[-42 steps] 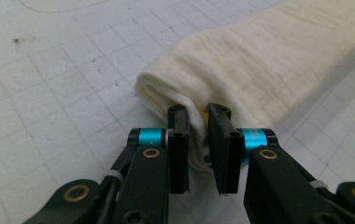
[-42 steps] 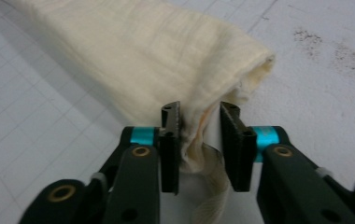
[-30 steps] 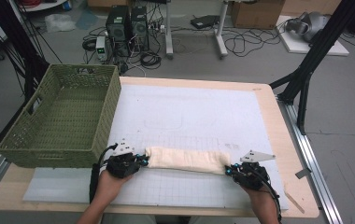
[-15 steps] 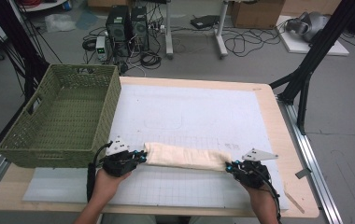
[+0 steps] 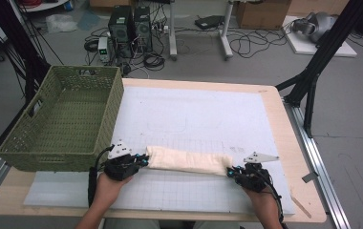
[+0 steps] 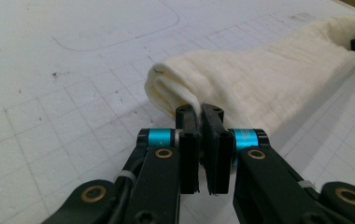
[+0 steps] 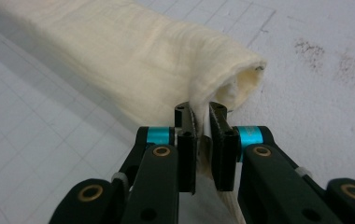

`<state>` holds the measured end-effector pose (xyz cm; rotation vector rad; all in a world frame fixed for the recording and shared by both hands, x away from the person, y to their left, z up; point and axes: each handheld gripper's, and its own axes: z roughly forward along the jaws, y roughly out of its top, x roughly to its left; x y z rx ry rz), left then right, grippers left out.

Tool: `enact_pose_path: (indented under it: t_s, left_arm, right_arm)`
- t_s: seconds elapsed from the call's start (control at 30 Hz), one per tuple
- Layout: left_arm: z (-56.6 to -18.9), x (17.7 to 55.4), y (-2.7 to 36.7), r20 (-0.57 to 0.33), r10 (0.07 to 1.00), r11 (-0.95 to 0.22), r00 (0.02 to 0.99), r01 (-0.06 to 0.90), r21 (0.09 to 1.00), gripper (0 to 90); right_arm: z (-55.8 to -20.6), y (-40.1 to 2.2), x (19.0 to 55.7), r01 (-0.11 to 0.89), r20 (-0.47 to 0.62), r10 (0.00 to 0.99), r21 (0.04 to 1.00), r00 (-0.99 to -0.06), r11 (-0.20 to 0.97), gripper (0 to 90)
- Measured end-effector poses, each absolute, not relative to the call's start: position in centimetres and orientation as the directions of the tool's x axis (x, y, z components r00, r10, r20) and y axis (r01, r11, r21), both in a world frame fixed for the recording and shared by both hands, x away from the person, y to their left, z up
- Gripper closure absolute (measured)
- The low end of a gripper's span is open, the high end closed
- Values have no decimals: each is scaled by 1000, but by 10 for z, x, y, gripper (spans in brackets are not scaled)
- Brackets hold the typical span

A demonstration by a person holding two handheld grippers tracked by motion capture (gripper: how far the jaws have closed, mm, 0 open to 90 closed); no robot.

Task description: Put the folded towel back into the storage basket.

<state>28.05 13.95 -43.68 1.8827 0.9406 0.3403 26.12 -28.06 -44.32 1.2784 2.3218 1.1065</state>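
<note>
Left claw (image 5: 143, 161): pinching the cloth roll's (image 5: 189, 160) left end.
Right claw (image 5: 230, 172): pinching its right end.
Cloth roll: lying on the bench (image 5: 284, 143), near the green basket (image 5: 65, 121).

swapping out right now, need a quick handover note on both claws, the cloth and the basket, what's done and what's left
Left claw: shut on the left end of the folded cream cloth.
Right claw: shut on the cloth's right end, fabric pinched between the jaws.
The cloth lies as a long folded band on the white grid mat, near the front edge, stretched between the two claws.
The green wicker basket stands at the table's left, nothing seen inside.
Done: cloth folded lengthwise, both ends gripped.
Left, probably: fold it shorter, then lift it into the basket.
</note>
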Motion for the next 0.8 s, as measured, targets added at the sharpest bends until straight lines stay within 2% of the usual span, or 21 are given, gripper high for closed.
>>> enact_pose_path:
  t_s: [0.07,0.13,0.8]
  left_arm:
    - [-436,280,140,-155,734,-230,661,458,859,851]
    - [-435,280,141,-156,736,-225,658,457,861,851]
    - [-400,272,147,-125,725,-184,678,365,912,851]
  right_arm:
    - [-439,-277,259,575,60,808,734,-585,361,841]
    - [-436,-276,258,561,45,811,744,-583,362,841]
    - [-398,-280,252,461,-8,819,823,-573,331,839]
